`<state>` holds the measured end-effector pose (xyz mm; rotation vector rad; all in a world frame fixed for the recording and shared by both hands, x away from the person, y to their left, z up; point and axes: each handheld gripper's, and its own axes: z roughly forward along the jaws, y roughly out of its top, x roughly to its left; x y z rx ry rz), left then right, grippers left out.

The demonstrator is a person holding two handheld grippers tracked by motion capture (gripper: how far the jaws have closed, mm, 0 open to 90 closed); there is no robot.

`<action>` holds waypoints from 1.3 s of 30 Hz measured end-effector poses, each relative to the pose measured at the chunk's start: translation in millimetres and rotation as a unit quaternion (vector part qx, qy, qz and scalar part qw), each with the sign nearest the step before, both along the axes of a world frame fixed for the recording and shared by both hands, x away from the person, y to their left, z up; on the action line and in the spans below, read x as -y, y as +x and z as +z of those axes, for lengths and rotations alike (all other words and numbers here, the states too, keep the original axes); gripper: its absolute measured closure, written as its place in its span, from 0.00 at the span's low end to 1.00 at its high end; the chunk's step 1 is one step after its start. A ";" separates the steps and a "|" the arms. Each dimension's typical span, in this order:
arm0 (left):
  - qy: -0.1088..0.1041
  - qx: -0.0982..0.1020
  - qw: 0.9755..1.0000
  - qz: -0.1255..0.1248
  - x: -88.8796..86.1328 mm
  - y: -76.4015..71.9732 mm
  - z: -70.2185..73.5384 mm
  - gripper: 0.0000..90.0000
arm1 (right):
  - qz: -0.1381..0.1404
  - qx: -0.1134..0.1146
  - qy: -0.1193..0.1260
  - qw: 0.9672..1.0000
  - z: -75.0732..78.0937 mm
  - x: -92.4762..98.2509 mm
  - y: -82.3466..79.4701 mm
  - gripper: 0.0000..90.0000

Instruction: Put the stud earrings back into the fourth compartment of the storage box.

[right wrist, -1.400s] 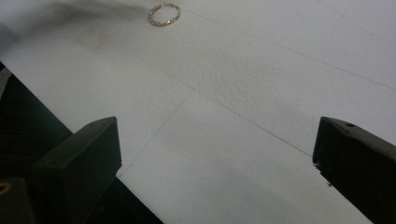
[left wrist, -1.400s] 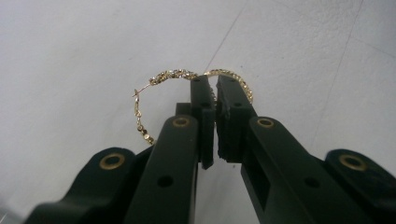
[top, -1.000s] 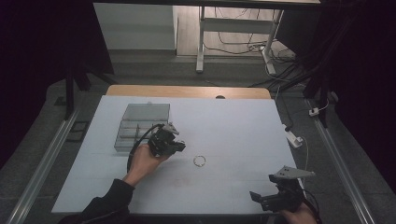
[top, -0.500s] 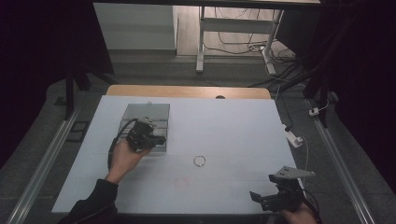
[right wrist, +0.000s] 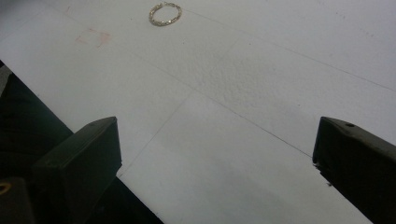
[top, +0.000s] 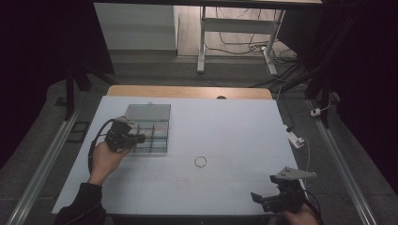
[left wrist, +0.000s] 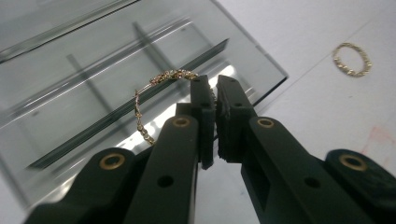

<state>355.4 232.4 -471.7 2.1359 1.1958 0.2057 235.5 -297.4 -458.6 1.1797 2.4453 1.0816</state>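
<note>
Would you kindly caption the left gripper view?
Left gripper pinching a thin gold chain above a clear plastic compartment box.

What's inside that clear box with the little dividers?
The box looks empty in the compartments I can see through its clear walls. A gold chain, pinched by the left hand-held gripper, hangs just above it. The hand-held gripper covers part of the box's left side.

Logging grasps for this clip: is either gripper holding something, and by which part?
The left gripper pinches a gold chain at one end of its arc, above the clear box. The right gripper is open, holding nothing.
</note>
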 end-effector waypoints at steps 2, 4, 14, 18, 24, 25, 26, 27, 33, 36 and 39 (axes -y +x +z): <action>0.003 -0.001 1.000 0.007 -5.7 -1.3 -1.2 0.95 | -0.001 0.001 0.001 1.000 -0.2 -0.2 0.0 0.01; 0.004 -0.002 1.000 0.017 -11.1 -2.3 -2.9 0.95 | 0.000 0.001 0.001 1.000 -0.2 -0.3 0.0 0.01; 0.006 -0.020 0.998 0.060 -34.1 0.5 -17.0 0.94 | 0.004 0.002 -0.001 1.000 -0.4 -0.8 0.2 0.01; 0.002 -0.012 0.998 0.066 -37.6 1.1 -21.0 0.83 | 0.004 0.002 -0.002 1.000 -0.3 -0.9 0.1 0.01; -0.013 0.000 0.998 0.066 -36.6 0.4 -17.9 0.66 | 0.003 0.004 -0.001 1.000 -0.4 -0.8 -0.1 0.01; -0.014 0.004 0.998 0.063 -35.8 0.5 -17.8 0.63 | 0.003 0.004 -0.002 1.000 -0.4 -0.8 -0.2 0.01; -0.019 0.007 0.998 0.058 -34.4 0.5 -17.6 0.59 | 0.003 0.004 -0.002 1.000 -0.4 -0.8 -0.2 0.01; -0.021 0.010 0.998 0.053 -33.1 0.5 -17.4 0.56 | 0.003 0.004 -0.002 1.000 -0.4 -0.9 -0.2 0.01; -0.014 0.030 0.999 0.020 -16.8 1.2 -13.2 0.29 | 0.004 0.004 -0.002 1.000 -0.4 -1.0 -0.1 0.01; -0.015 0.034 0.999 0.006 -7.0 0.4 -8.5 0.21 | 0.004 0.004 -0.002 1.000 -0.4 -0.9 -0.2 0.01; -0.019 0.033 0.999 0.002 2.9 -0.1 -6.1 0.17 | 0.004 0.004 -0.002 1.000 -0.4 -1.1 -0.2 0.01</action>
